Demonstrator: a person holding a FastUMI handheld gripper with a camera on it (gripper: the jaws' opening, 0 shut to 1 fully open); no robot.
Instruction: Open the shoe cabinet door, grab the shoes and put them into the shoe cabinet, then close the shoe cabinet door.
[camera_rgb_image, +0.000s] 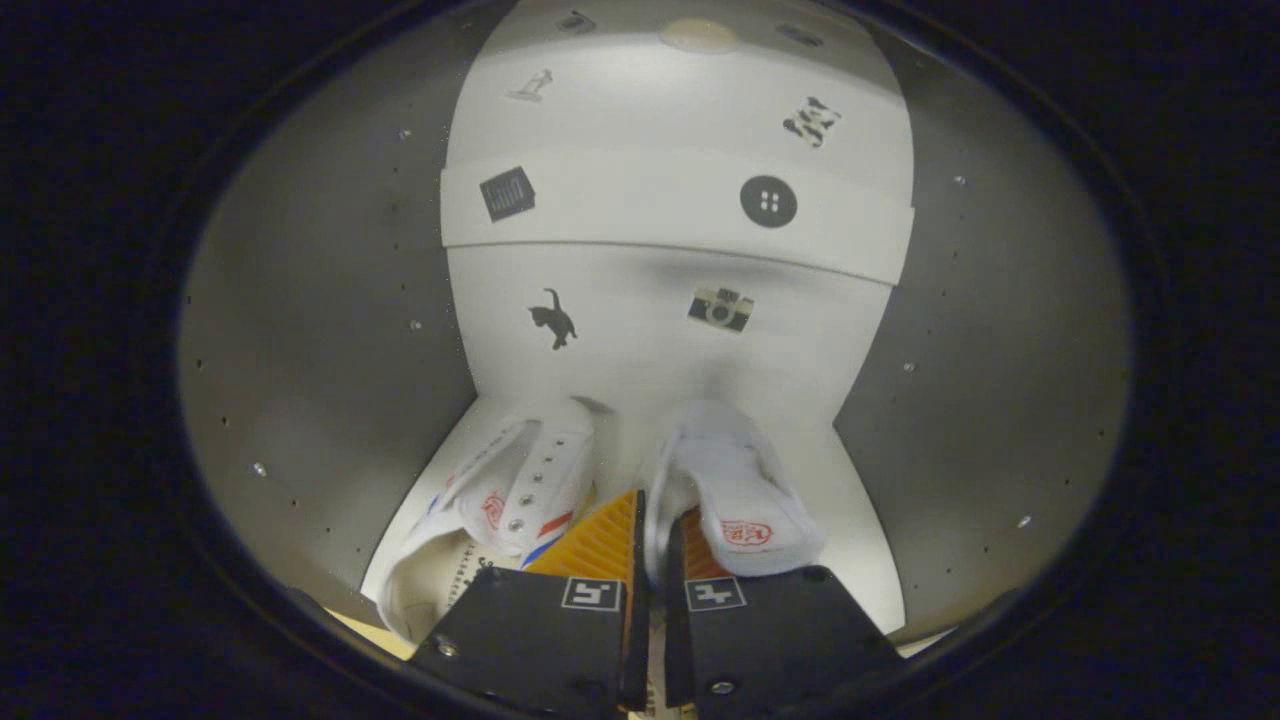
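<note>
Gripper view looks straight into the shoe cabinet (330, 330), its grey side walls dotted with small holes and its pale back panel (660, 330) decorated with stickers, among them a black cat (553, 318) and a camera (720, 308). Two white sneakers sit side by side on the cabinet's pale floor, against the back panel. The gripper (648, 545) has its jaws drawn close together, pinching the inner edge of the right sneaker (745, 490) between its fingers. The left sneaker (500, 510), marked with red and blue stripes along its side, lies just beside the left finger, apparently touching it. A white shelf board (650, 205) with a button sticker (768, 201) crosses the cabinet above the shoes.
</note>
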